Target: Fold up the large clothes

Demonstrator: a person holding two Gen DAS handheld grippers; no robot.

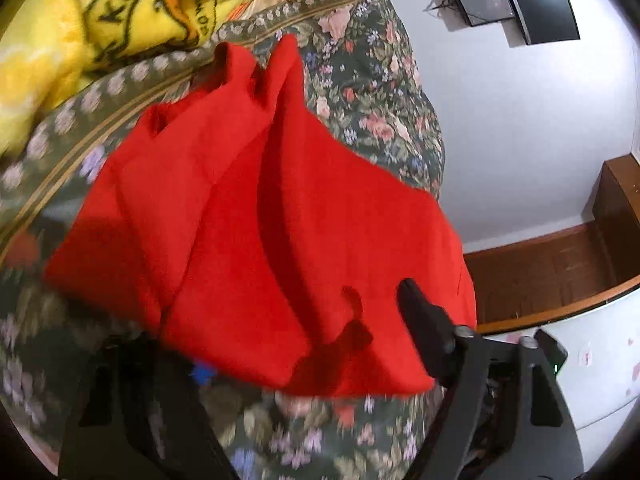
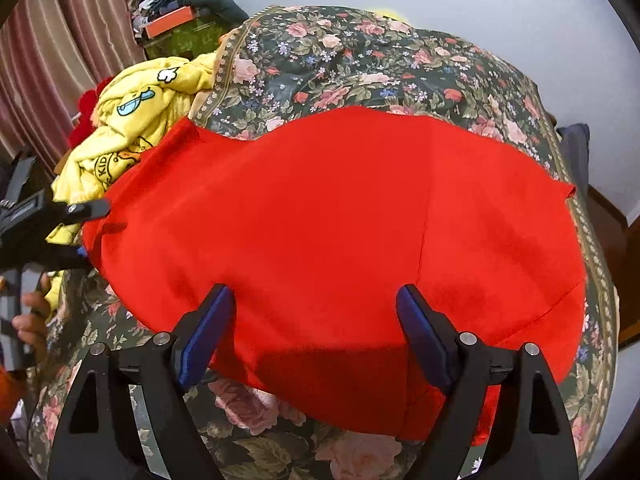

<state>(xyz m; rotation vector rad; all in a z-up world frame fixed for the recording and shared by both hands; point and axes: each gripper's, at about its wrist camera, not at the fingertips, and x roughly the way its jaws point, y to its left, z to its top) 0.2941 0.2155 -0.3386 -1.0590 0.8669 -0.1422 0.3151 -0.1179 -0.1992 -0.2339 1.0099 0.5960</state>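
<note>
A large red garment (image 2: 340, 220) lies spread on a floral bedspread (image 2: 360, 60). My right gripper (image 2: 316, 332) is open, its blue-padded fingers (image 2: 208, 332) standing apart over the garment's near edge. In the left wrist view the garment (image 1: 260, 220) is rumpled and folded over itself. My left gripper (image 1: 304, 344) has its right finger (image 1: 420, 320) on top of the cloth, while the left finger is hidden under the red fabric. It also shows in the right wrist view (image 2: 96, 210) at the garment's left edge.
A yellow printed blanket (image 2: 132, 128) is heaped at the bed's left side, also in the left wrist view (image 1: 120, 8). Pink curtains (image 2: 60, 40) and clutter stand behind. A wooden skirting and white wall (image 1: 540, 264) are to the right of the bed.
</note>
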